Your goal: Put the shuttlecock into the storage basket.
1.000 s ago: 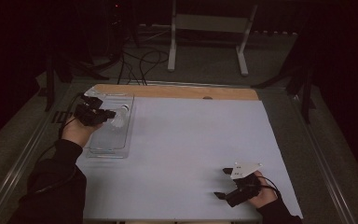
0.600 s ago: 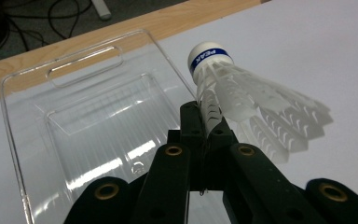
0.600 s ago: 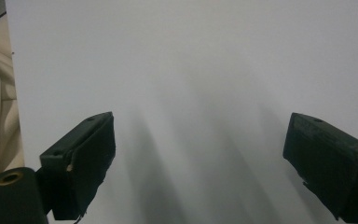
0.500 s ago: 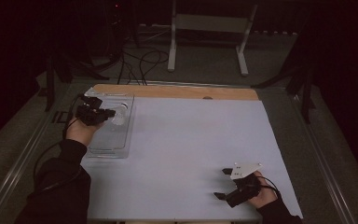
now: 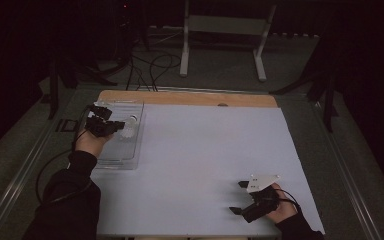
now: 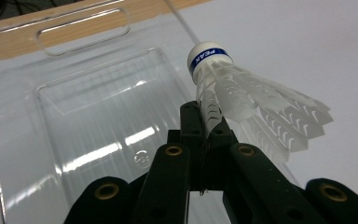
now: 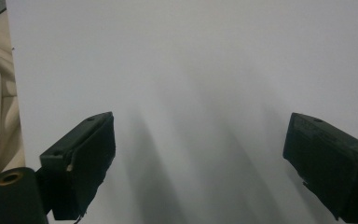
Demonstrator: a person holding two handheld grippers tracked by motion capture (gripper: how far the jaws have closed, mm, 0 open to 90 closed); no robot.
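Observation:
A white shuttlecock [image 6: 242,100] with a blue band on its cork is pinched by one feather between the jaws of my left gripper [image 6: 206,116]. The cork points away from the gripper. My left gripper [image 5: 111,126] holds the shuttlecock [image 5: 129,125] just over a clear plastic tray [image 5: 125,155] at the table's far left. The tray [image 6: 74,93] looks bare beneath it. My right gripper [image 5: 238,197] stands open over the white surface near the front right corner. Nothing lies between the jaws of the right gripper [image 7: 200,154].
A white sheet [image 5: 210,150] covers the table, with a wooden strip [image 5: 190,97] along its far edge. Beyond the table, a white stand [image 5: 220,25] and cables [image 5: 150,65] sit on the dark floor.
My left gripper has sunk a little toward the tray with the shuttlecock still in it. The right gripper has stayed where it was.

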